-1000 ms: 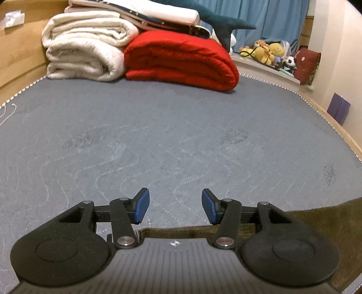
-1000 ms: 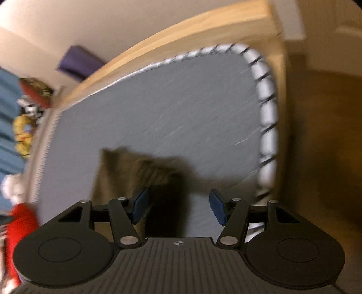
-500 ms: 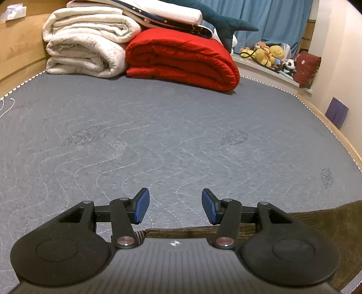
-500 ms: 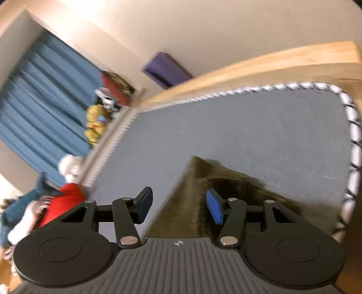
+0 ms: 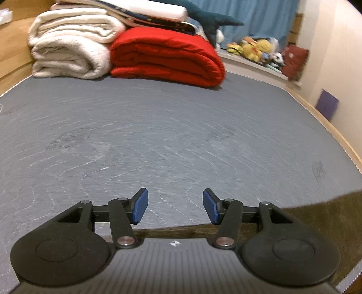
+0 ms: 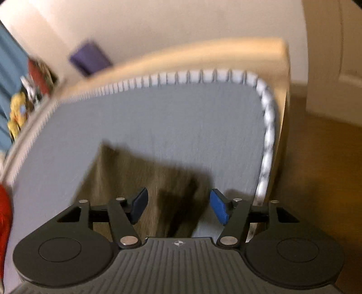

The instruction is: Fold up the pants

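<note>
- A grey quilted mattress [image 5: 158, 135] fills the bedroom view, with a wooden bed frame [image 6: 203, 56] round its edge.
- At twelve o'clock from my left tongs [image 5: 175, 209] lie a folded red blanket [image 5: 167, 58] and, beside it at eleven, a rolled white blanket [image 5: 72, 47].
- Soft toys [image 5: 255, 48] sit at one o'clock by the blue curtain [image 5: 260, 15].
- My left tongs are released, jaws apart, gripping nothing.
- The brown pants [image 5: 316, 217] lie flat on the mattress at four o'clock, passing under the left tongs.
- My right tongs [image 6: 178, 209] hang released above the pants [image 6: 144, 174], near the mattress corner; this view is blurred.
</note>
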